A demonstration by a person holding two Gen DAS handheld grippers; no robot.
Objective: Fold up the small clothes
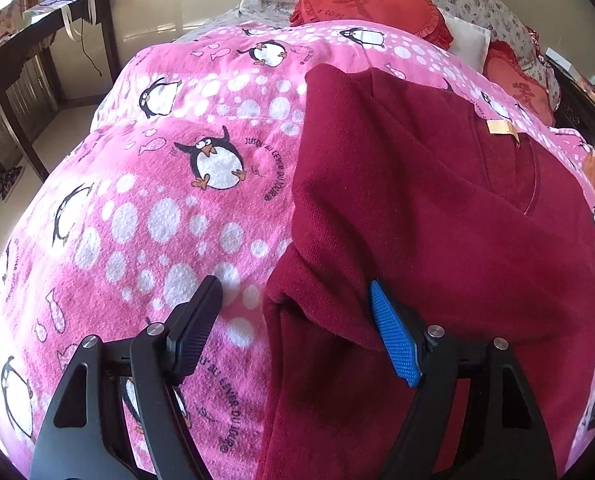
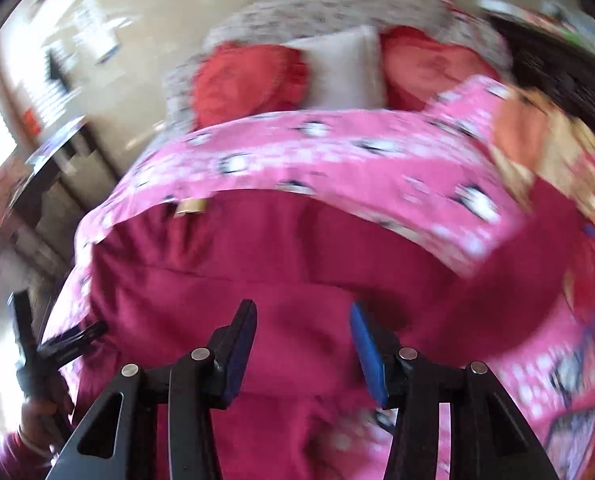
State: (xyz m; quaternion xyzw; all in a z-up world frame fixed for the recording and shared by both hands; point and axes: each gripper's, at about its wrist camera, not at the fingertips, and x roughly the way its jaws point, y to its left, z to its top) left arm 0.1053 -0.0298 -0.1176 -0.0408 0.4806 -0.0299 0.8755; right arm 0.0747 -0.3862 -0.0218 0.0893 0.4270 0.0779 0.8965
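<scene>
While the maroon sweater (image 1: 437, 208) lies spread on the bed's pink blanket (image 1: 169, 208), the left hand-held gripper (image 1: 295, 320) hangs over the garment's near left edge with its jaws wide apart: the black finger stands over bare blanket, the blue-padded finger over the cloth, and a folded edge of the sweater lies between them, unpinched. In the right wrist view, which is blurred, the right hand-held gripper (image 2: 303, 344) hovers above the sweater (image 2: 281, 272) with its jaws partly apart and nothing pressed between the pads; whether they touch the cloth I cannot tell. The left tool shows at that view's left edge, held in a hand (image 2: 41, 408).

The sweater is thick, matte knit with a ribbed V-neck and a small tan label (image 1: 501, 128) at the far collar. The blanket is fleecy, printed with penguins and white dots. Far off lie two frilled red cushions (image 1: 369, 0) and a white pillow (image 1: 467, 40).
</scene>
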